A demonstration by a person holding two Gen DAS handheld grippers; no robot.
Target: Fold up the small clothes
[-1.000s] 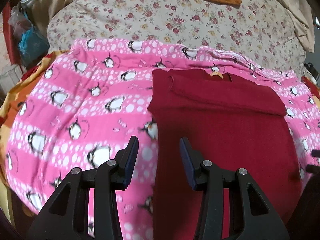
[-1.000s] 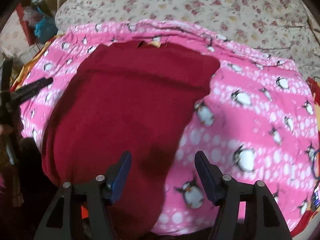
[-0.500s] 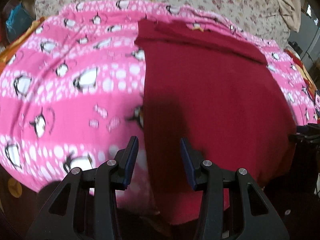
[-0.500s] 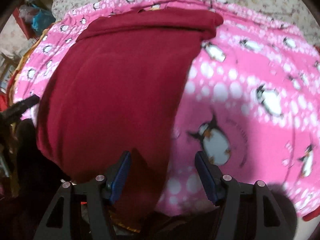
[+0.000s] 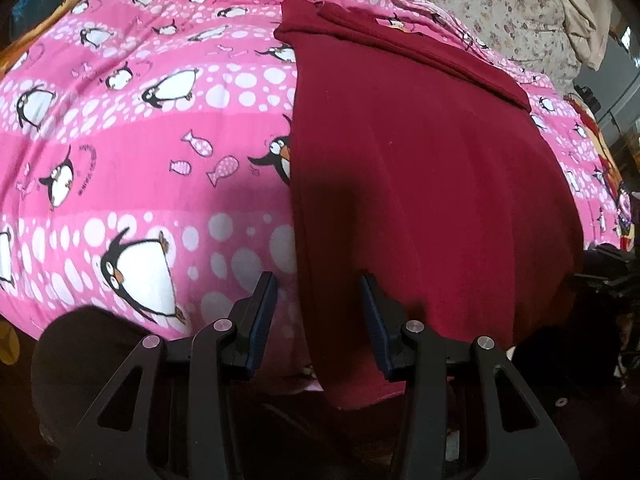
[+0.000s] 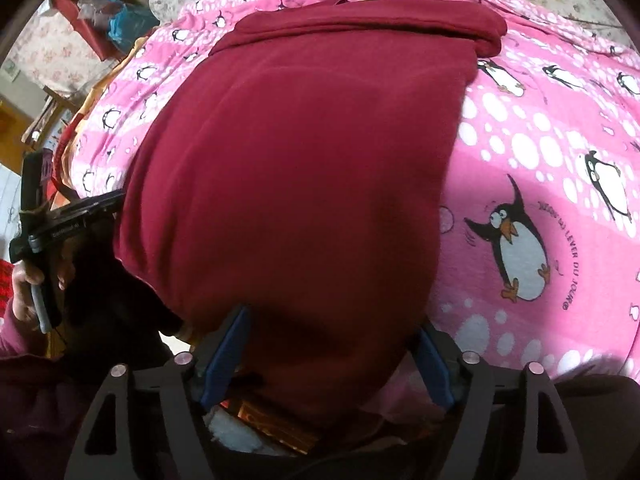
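Observation:
A dark red garment (image 5: pixel 420 184) lies flat on a pink penguin blanket (image 5: pixel 140 152), with a folded band across its far end. Its near hem hangs over the blanket's front edge. My left gripper (image 5: pixel 318 284) stands open low over the near left corner, and the garment's left edge runs between its fingers untouched. In the right wrist view the garment (image 6: pixel 304 168) fills the middle. My right gripper (image 6: pixel 332 320) straddles the near right part of the hem; its jaws are opening and the pads do not press the cloth.
A floral bedspread (image 5: pixel 500 12) lies beyond the blanket, with a beige cloth (image 5: pixel 584 20) at the far right. A hand (image 6: pixel 24 284) holds the left gripper's handle (image 6: pixel 60 224). A red box and a blue bag (image 6: pixel 128 24) sit off the bed's left side.
Both grippers have come down and in toward the garment's near hem, so the cloth looks larger. The right jaws now stand wider apart. The garment has not moved.

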